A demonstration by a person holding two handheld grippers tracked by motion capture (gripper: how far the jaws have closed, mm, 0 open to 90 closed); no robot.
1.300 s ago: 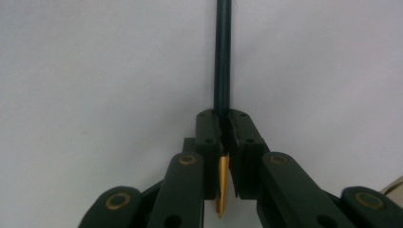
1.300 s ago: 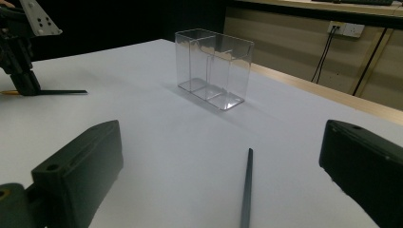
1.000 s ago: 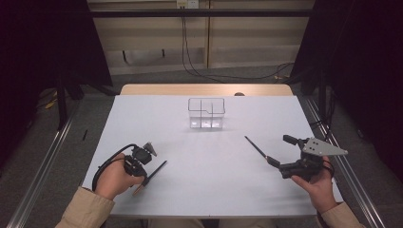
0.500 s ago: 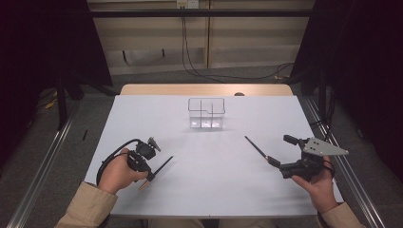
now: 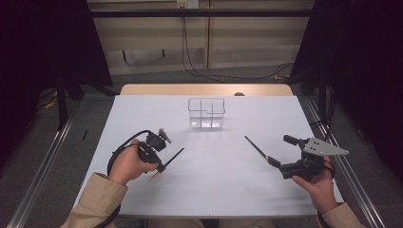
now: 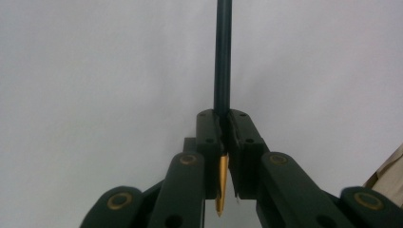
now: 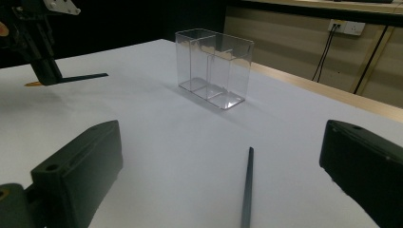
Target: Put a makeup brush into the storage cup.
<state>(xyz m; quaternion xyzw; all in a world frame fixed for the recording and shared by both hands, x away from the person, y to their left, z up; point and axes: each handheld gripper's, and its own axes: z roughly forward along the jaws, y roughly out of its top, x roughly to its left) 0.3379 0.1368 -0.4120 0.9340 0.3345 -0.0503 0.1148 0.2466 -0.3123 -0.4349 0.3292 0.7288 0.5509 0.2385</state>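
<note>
White table (image 5: 214,180): left fingers (image 6: 223,124) clamp pencil (image 6: 222,57); right fingers (image 7: 223,190) apart, second pencil (image 7: 247,190) cut off.

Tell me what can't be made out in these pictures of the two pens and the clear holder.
- Left gripper view: where the held pen ends, cut off by the top edge.
- Right gripper view: the near end of the second pen, cut off by the bottom edge.
- High view: whether the clear holder holds anything small; too small, with glare on its floor.

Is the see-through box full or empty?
Empty. The clear box stands upright on the white table, and the right gripper view shows bare floors in its compartments. Both dark sticks are outside it.
</note>
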